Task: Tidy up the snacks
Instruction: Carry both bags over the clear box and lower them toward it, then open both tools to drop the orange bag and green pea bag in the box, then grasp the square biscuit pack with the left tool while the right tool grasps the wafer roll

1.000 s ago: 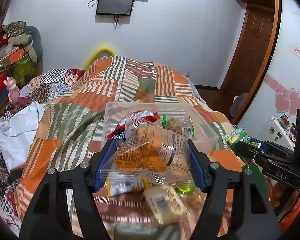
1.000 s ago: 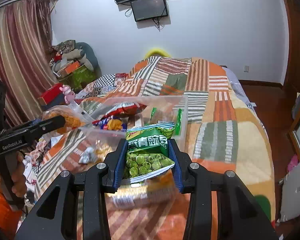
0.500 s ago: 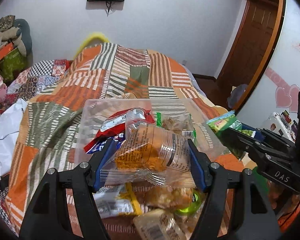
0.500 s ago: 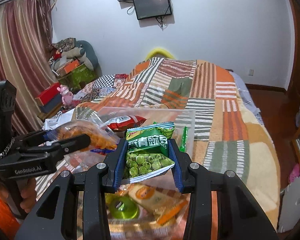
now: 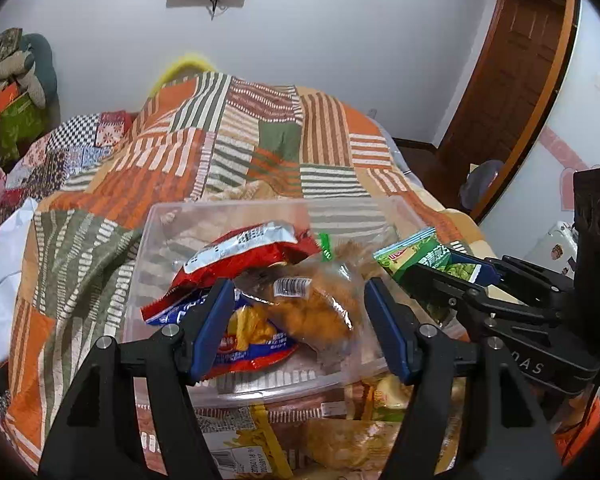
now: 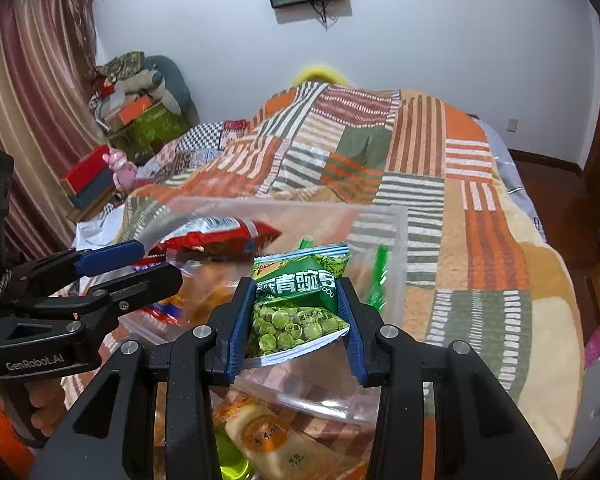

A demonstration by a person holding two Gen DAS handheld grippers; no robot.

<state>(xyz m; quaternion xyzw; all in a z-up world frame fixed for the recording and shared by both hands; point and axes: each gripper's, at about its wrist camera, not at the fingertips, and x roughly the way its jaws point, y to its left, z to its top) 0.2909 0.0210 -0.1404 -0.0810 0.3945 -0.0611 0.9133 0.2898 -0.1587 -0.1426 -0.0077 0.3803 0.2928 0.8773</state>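
Observation:
A clear plastic bin (image 5: 172,216) (image 6: 396,232) sits on the patchwork bed. It holds a red snack bag (image 5: 240,252) (image 6: 220,232), a blue one (image 5: 256,344) and a clear bag of orange snacks (image 5: 312,308). My left gripper (image 5: 300,312) (image 6: 140,258) hovers open over the bin, its fingers apart on either side of the orange bag lying below. My right gripper (image 6: 296,312) is shut on a green pea packet (image 6: 300,300) (image 5: 424,256), held over the bin's near right edge.
More loose snacks lie in front of the bin: a yellow-labelled packet (image 5: 236,444), a rice cracker pack (image 6: 268,436) and a green cup (image 6: 230,464). The quilted bed (image 6: 480,240) stretches beyond. Clutter stands at the left wall; a wooden door (image 5: 504,72) is at the right.
Both grippers moved forward over the bin. My left gripper opened and the orange snack bag dropped from it into the bin. The right gripper still holds the pea packet.

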